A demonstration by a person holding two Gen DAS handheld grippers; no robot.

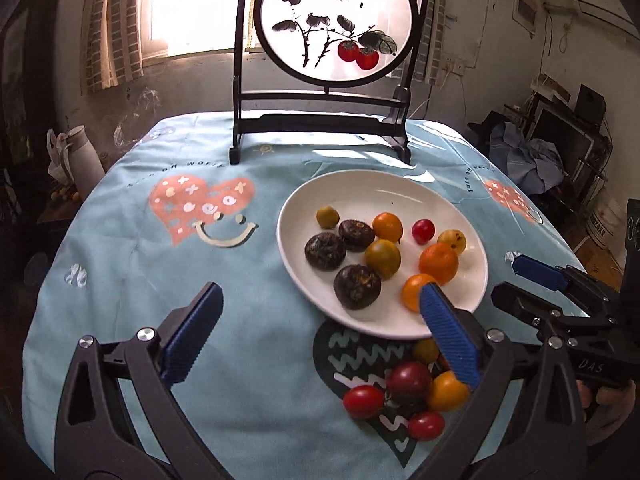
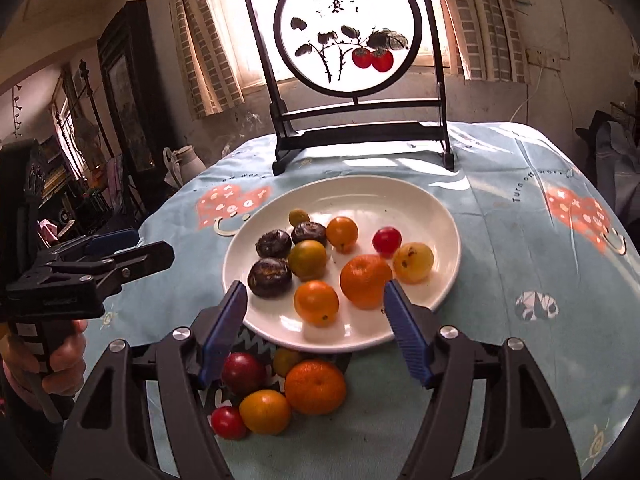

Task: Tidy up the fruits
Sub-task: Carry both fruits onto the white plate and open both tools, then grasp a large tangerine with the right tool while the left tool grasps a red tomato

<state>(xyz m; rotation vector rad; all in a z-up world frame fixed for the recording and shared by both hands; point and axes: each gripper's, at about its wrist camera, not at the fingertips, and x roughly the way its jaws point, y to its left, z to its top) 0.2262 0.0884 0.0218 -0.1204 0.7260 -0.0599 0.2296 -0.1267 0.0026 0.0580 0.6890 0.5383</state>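
Gathering loose fruit (image 2: 280, 392) onto the plate (image 2: 436, 216) looks like the step in hand; a cluster lies on the cloth (image 2: 500, 360) just beside the rim. Both the left gripper (image 1: 320, 328) and right gripper (image 2: 316, 320) gape wide and empty. Next, I judge, the right one must drop over the tangerine (image 2: 315, 386).

Painted screen (image 1: 335, 20), white jug (image 1: 82, 158)

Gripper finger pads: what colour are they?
Blue, ribbed pads on black arms; clearest in the right wrist view.

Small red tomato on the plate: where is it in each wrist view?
Left wrist: red tomato on the plate's right half, right of centre frame.
Right wrist: red tomato on the plate's upper right, just right of centre.
Shared landmark: the round persimmon screen behind the plate.
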